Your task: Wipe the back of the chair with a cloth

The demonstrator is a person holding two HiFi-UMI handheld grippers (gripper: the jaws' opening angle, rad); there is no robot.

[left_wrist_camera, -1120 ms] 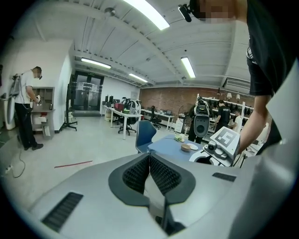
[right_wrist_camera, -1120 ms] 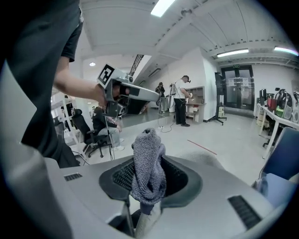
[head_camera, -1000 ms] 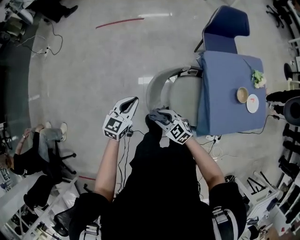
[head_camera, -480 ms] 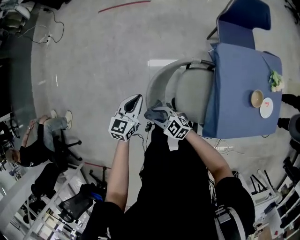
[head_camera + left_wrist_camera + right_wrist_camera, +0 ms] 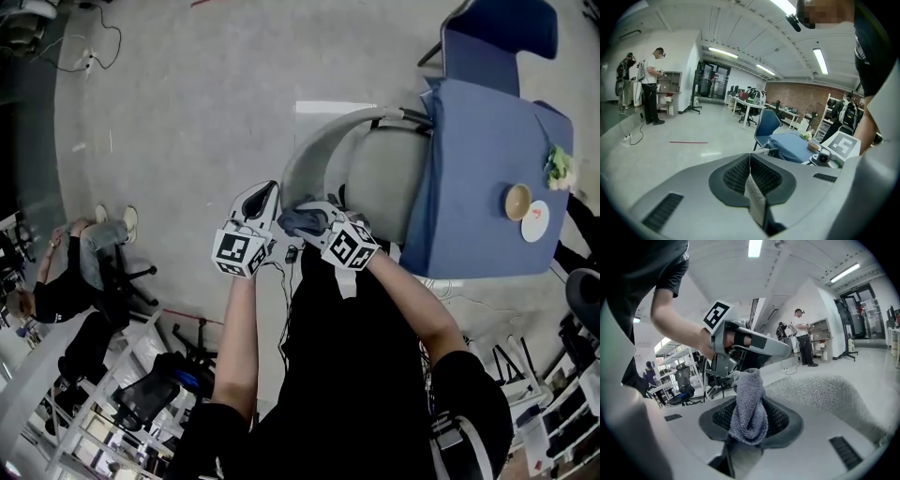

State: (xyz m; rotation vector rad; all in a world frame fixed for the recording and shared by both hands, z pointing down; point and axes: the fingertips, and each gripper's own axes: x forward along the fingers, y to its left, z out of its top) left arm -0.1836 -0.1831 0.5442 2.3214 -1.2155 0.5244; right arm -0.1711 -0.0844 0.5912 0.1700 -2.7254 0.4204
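Grey cloth [image 5: 749,404] clenched in right hand-held gripper [image 5: 302,221] beside chair back [image 5: 314,150] — left hand-held gripper [image 5: 261,199] closed, empty; glossy grey floor [image 5: 187,112].

A pale, polished floor [image 5: 187,112] fills the head view. At two o'clock stands a tabletop [image 5: 469,187] draped in blue, with a blue chair [image 5: 497,56] beyond it at one o'clock. White shelving [image 5: 103,412] sits at seven o'clock. The left gripper view shows ceiling strip lights [image 5: 820,61] and a brick wall [image 5: 797,93].

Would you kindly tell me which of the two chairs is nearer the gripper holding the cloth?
The grey chair, right beside the right gripper and its cloth; the blue chair stands beyond the table.
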